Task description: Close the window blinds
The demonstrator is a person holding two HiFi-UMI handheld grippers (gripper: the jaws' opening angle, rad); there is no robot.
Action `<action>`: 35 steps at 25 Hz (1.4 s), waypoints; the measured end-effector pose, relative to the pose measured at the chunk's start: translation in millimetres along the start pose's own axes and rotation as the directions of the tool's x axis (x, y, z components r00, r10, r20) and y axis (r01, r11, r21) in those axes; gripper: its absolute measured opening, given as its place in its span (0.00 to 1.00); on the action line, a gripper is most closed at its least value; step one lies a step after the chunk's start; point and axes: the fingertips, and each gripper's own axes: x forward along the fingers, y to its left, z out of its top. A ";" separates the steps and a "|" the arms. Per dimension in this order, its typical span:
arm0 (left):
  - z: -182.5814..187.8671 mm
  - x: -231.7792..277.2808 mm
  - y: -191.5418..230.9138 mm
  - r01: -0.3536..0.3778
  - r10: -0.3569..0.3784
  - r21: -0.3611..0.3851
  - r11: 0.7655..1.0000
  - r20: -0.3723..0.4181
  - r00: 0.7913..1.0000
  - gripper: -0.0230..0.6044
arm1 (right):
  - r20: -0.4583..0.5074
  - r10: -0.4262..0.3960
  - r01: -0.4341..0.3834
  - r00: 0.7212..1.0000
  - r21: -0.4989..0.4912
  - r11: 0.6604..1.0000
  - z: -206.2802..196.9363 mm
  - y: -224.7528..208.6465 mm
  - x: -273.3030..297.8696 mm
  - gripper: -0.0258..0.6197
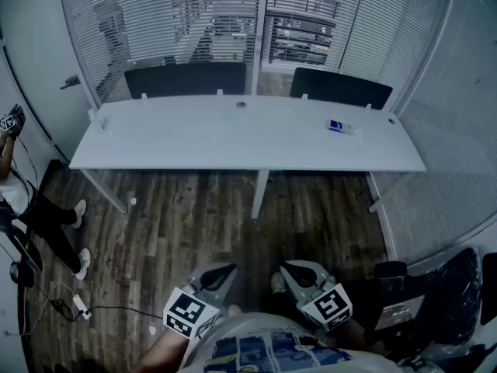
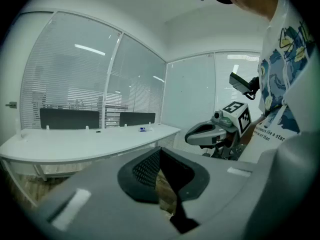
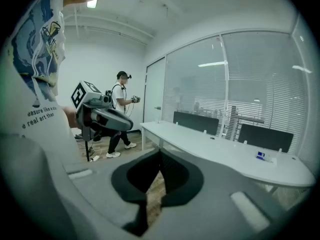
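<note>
Hanging near the body, left hand-held gripper point(image 1: 220, 275) and right hand-held gripper point(image 1: 297, 273) are both pinched narrow, empty. Beyond the counter's point(image 1: 217, 142) far edge hang the blinds point(image 1: 147, 29). Their light, thin slats point(image 1: 388, 37) probably bend easily, so grip the tilt control, which I cannot make out.

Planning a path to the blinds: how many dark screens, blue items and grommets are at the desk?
Dark screens: 2
Blue item: 1
Grommet: 1
Total: 4
</note>
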 end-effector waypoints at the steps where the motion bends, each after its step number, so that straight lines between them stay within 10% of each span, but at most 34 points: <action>1: 0.5 1.1 1.1 0.000 0.000 0.000 1.000 -0.001 1.000 0.04 | 0.003 -0.001 0.001 1.000 0.000 1.000 0.5 -0.9 0.4 0.04; 35: 105.4 252.2 65.4 -0.130 0.130 0.045 0.991 -0.001 0.992 0.04 | 0.077 0.088 -0.090 0.993 0.024 0.996 -11.2 -274.8 48.3 0.06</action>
